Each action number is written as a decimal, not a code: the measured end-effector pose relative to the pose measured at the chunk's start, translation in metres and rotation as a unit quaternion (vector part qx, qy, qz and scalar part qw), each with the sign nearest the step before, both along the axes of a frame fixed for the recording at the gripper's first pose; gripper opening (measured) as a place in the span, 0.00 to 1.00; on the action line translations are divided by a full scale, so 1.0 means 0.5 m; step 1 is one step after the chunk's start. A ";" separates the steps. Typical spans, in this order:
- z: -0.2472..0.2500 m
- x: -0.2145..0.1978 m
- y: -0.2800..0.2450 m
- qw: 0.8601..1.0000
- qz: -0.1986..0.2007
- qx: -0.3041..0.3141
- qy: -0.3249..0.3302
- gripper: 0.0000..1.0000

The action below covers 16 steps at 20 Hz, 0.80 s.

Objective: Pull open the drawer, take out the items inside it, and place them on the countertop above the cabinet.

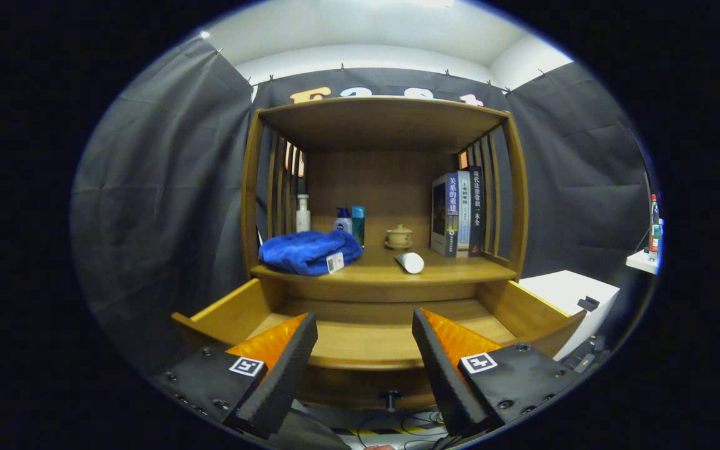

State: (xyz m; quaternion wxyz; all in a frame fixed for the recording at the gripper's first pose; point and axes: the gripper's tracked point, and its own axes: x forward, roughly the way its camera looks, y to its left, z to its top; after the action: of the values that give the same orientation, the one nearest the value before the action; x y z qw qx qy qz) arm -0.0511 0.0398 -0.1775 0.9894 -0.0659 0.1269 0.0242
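Observation:
The wooden drawer (222, 309) stands pulled out from the cabinet, right under and ahead of my fingers; what shows of its floor is bare wood. My gripper (365, 340) is open above the drawer's front, with nothing between its fingers. On the countertop (460, 270) above the drawer lie a crumpled blue towel (309, 251) with a tag at the left and a white cylinder (410, 262) lying on its side near the middle. The drawer's small dark knob (390, 396) shows below, between the fingers.
At the back of the countertop stand a white pump bottle (302, 214), a white-and-blue bottle (343, 220), a teal bottle (358, 224), a small lidded pot (399, 236) and several upright books (458, 214). A shelf top (379, 115) roofs the niche. A white box (569, 294) stands right.

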 end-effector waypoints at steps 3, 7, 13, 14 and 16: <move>-0.033 -0.021 -0.026 1.000 -0.019 0.011 -0.006 0.98; -0.076 -0.038 -0.053 0.999 -0.035 0.003 0.025 0.98; -0.080 -0.035 -0.042 0.999 -0.025 0.012 0.017 0.98; -0.081 -0.037 -0.041 1.000 -0.024 0.013 0.016 0.98; -0.079 -0.030 -0.045 1.000 -0.024 0.014 0.013 0.98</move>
State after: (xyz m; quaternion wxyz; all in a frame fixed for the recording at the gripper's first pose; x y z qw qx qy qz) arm -0.0660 0.0174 -0.2170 0.9888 -0.0481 0.1413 0.0027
